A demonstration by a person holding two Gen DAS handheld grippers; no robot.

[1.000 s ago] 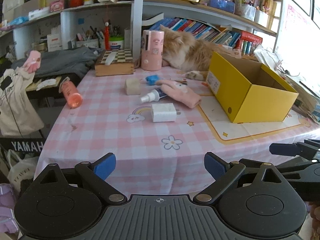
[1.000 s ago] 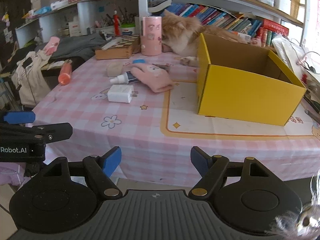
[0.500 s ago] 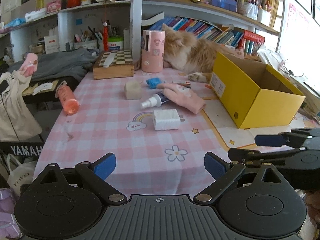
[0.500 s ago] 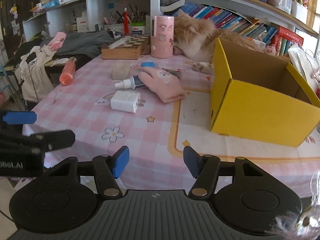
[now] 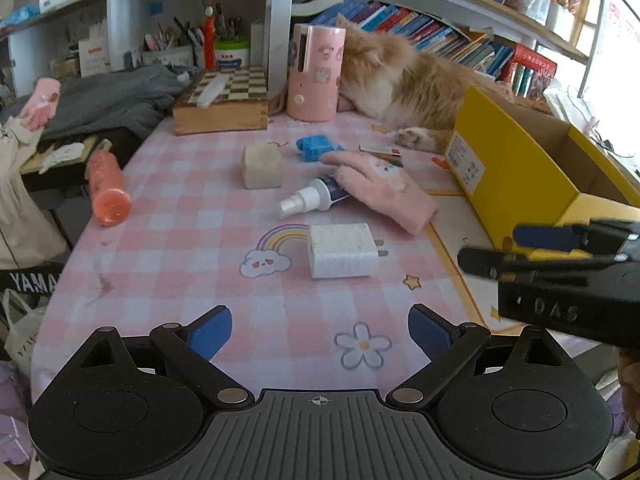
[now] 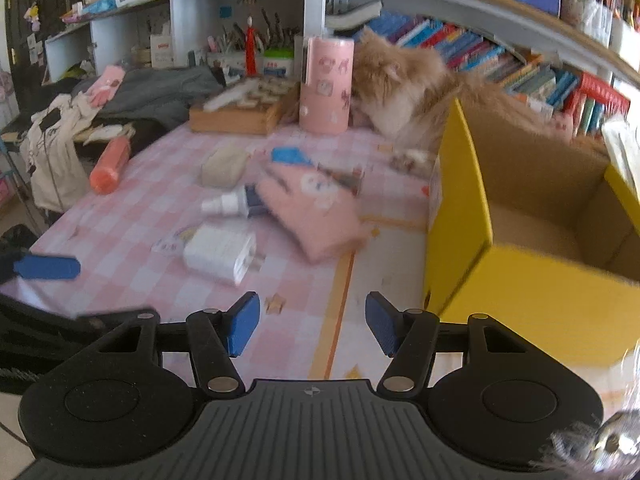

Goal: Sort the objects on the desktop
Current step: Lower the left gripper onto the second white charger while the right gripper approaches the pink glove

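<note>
The table (image 5: 192, 248), covered in pink checked cloth, filled both views, and nothing on it had yet been lifted, so the step in hand was judged to be the approach to a first object.

The yellow box (image 6: 532, 292) stood open and apparently empty at three o'clock of the loose items; it was taken to be where the sorted things belong. A cat (image 5: 404, 84) lay at its twelve o'clock, against the pink cylinder (image 5: 314, 74), and a wooden chess box (image 5: 222, 106) sat at nine o'clock of that cylinder.

The loose items were grouped mid-table. The pink glove (image 5: 384, 190) lay nearest the box, overlapping the spray bottle (image 5: 310, 200) at its nine o'clock. The white charger (image 5: 340, 250) lay apart at six o'clock of the glove. The beige block (image 5: 262, 166) and the small blue item (image 5: 316, 148) were seen at eleven and twelve o'clock of the bottle, and the orange bottle (image 5: 108, 188) lay well off at nine o'clock, near the table edge.

The left gripper (image 5: 320, 334) was held spread wide and empty above the near cloth. The right gripper (image 6: 312, 324) was likewise empty, its jaws partly spread, having just been closing with nothing between them.

The next move was judged to call for lowering one claw over the charger, the nearest item, with its flat sides aligned between the pads.
</note>
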